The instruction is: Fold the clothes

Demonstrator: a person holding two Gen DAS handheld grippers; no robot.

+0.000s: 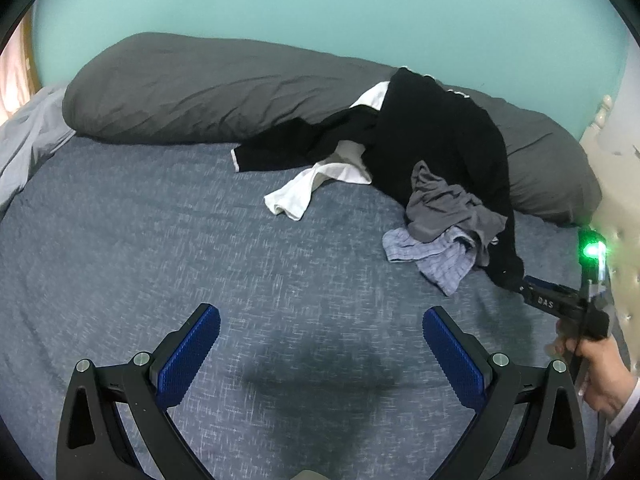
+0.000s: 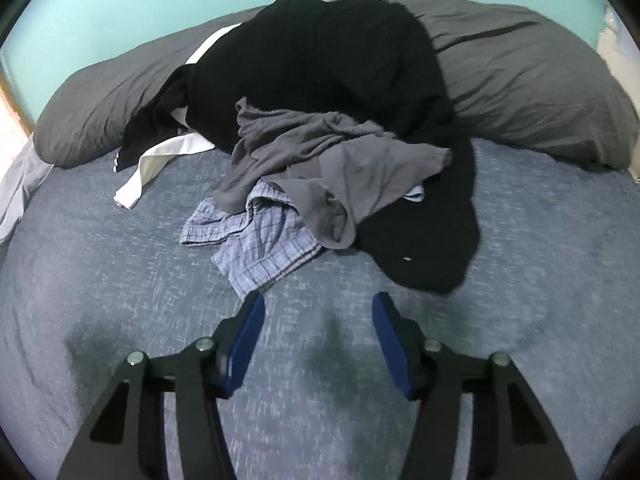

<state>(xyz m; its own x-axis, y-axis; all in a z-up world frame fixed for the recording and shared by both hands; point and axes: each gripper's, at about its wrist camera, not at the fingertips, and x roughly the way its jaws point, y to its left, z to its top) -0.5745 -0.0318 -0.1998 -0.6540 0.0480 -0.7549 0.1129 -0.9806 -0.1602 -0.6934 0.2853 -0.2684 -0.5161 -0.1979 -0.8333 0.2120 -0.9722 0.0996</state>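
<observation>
Four garments piled by the bed's (image 1: 160, 240) far edge: black (image 2: 328, 60), white (image 2: 152, 164), grey (image 2: 320, 160), plaid (image 2: 256, 248). Both grippers' fingers spread, holding nothing: left (image 1: 320, 320), right (image 2: 318, 304).

Place: we are in a home bedroom, over a bed.
Bedding: a blue-grey heathered woven bedspread (image 1: 160, 240) lies under and ahead of our tongs.
Pillow: a long dark grey wrinkled fabric bolster (image 1: 208, 88) runs across the far side, beyond the tongs.
Wall: a plain turquoise painted wall (image 1: 320, 4) rises behind it.
Laundry: a loose heap of black, grey, white and blue checked garments (image 2: 320, 128) lies ahead, against the bolster.
Headboard: a cream tufted panel (image 1: 616, 200) stands at far right.
</observation>
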